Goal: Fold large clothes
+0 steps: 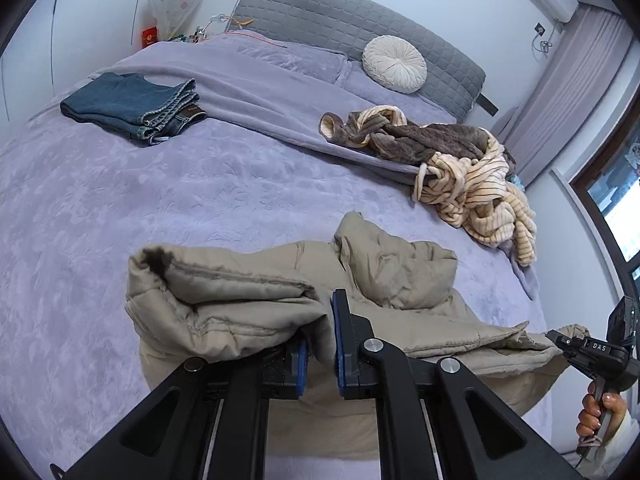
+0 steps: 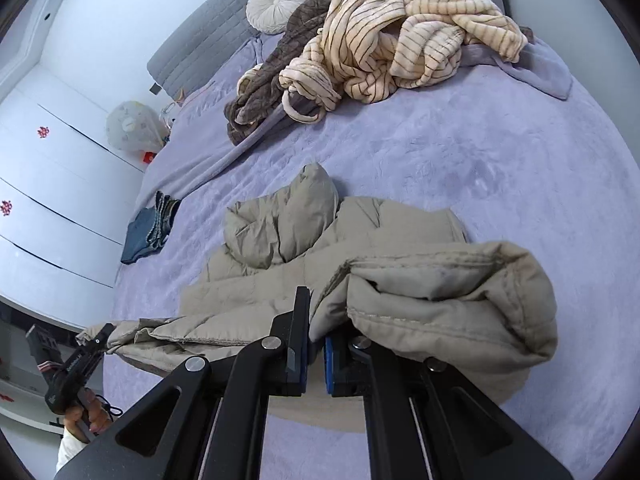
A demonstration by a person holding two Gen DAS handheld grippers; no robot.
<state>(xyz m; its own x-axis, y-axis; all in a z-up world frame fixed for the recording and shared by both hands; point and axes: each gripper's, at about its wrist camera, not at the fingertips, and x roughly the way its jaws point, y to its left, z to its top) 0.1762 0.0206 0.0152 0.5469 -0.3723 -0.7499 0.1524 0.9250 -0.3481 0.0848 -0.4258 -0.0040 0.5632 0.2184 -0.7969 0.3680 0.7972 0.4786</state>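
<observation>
Presently: beige padded jacket (image 1: 256, 300) on purple bed (image 1: 120, 200), one edge pinched in left gripper (image 1: 320, 344), the other in right gripper (image 2: 316, 352), both clamped on fabric; to be carried level and together toward hood (image 2: 280, 224), edges matched, no slack between.

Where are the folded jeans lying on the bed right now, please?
The folded jeans lie on the purple bed cover, upper left in the left wrist view, on the side toward the white wardrobe, well apart from the beige padded jacket.
</observation>
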